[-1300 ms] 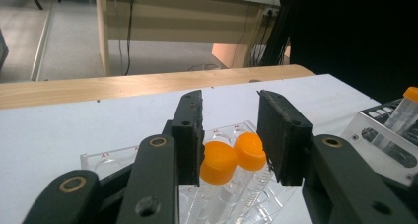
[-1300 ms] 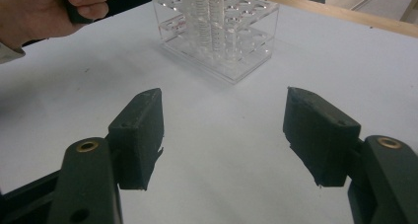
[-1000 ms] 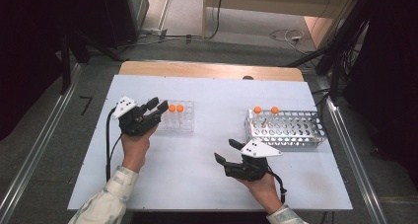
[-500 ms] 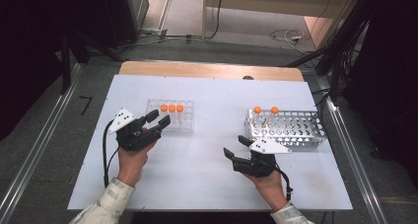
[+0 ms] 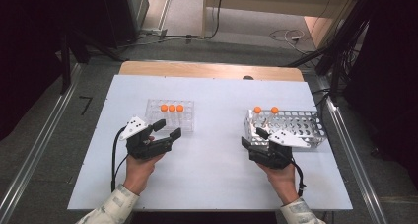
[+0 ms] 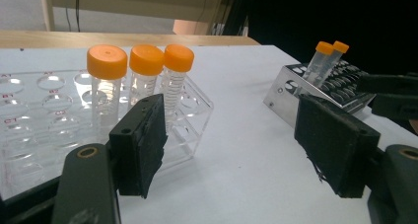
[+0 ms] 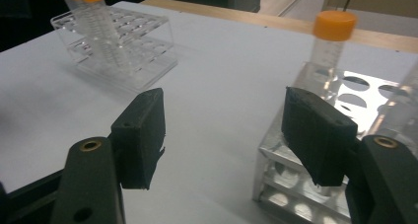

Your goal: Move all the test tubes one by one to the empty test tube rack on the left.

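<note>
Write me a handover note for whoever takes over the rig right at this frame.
Left tool: open, nothing between the jaws, which have just been opening, beside the clear rack.
Right tool: open, empty, at the near-left corner of the metal rack.
Three orange-capped tubes stand in the clear rack; two more tubes stand in the metal rack.
Done, apparently: three tubes moved across.
Left, probably: the two in the metal rack.
</note>
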`<state>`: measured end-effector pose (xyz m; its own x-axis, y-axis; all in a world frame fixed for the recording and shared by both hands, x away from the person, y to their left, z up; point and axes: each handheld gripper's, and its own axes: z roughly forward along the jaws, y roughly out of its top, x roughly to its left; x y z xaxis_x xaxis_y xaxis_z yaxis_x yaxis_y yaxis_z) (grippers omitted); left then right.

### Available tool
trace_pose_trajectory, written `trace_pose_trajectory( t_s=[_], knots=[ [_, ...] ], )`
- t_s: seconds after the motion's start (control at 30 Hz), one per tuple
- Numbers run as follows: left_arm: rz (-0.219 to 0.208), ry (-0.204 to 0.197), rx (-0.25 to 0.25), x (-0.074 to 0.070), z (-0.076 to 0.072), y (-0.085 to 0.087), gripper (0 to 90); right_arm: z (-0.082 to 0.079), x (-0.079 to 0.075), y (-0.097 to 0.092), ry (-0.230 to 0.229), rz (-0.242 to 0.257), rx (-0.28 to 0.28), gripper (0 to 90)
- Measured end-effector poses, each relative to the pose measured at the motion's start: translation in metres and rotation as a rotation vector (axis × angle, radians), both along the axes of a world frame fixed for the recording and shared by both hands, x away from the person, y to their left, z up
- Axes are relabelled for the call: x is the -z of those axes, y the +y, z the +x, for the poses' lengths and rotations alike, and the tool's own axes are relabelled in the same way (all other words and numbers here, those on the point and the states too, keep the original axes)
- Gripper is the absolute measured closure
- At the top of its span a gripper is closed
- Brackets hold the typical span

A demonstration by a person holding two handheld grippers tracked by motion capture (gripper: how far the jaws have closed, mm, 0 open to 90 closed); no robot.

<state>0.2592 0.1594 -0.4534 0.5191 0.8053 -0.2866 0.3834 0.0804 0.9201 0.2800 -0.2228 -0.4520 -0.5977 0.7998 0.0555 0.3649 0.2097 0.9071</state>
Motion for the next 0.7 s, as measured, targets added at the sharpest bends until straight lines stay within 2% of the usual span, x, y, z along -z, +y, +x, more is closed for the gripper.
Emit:
trace_pose_trajectory(
  t_s=[0.4,0.7],
  knots=[
    [0.004,0.0,0.005,0.001,0.0,-0.002,27.5,0.015,-0.001,-0.024,-0.028,-0.005,0.115,34.4],
    [0.002,0.0,0.011,0.001,0.0,-0.003,27.5,0.034,0.002,-0.036,-0.025,-0.006,0.223,36.3]
  ],
)
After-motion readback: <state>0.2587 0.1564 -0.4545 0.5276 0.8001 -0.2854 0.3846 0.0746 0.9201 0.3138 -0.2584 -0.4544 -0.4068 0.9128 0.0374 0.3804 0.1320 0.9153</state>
